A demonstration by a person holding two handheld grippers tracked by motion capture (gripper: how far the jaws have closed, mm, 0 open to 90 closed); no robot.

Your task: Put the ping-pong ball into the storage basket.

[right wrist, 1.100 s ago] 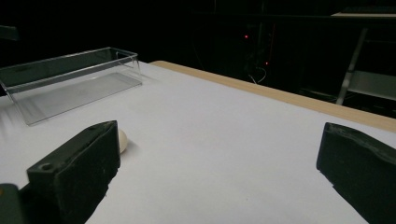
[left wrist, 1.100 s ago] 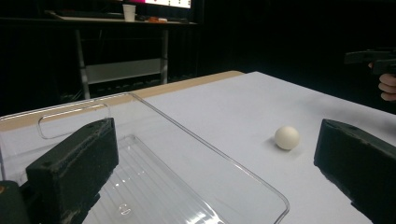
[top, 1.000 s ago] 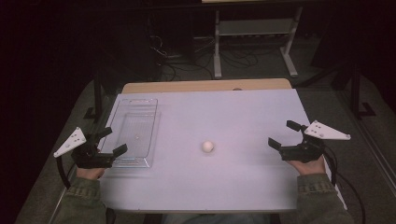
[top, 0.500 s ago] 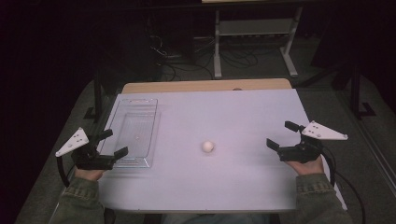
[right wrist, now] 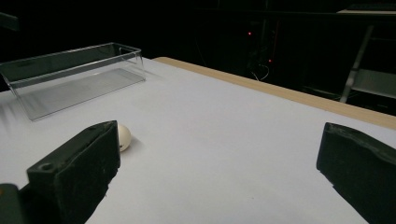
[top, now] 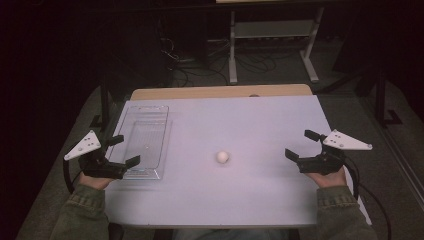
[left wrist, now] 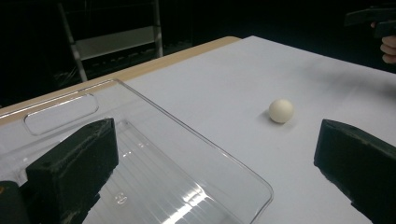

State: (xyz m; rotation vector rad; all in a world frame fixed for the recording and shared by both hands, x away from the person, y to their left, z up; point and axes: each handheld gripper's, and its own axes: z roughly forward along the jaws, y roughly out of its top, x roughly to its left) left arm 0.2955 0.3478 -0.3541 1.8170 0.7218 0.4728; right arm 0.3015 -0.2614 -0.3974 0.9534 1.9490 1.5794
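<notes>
Ball (top: 222,156) round, matte white, tray (top: 145,131) clear ribbed plastic, both grippers gaping, empty

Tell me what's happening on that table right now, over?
Left hand-held gripper open, at the clear tray's near end. Right hand-held gripper open, at the table's right edge. White ball loose mid-table, untouched. Nothing between it and the tray.
</notes>
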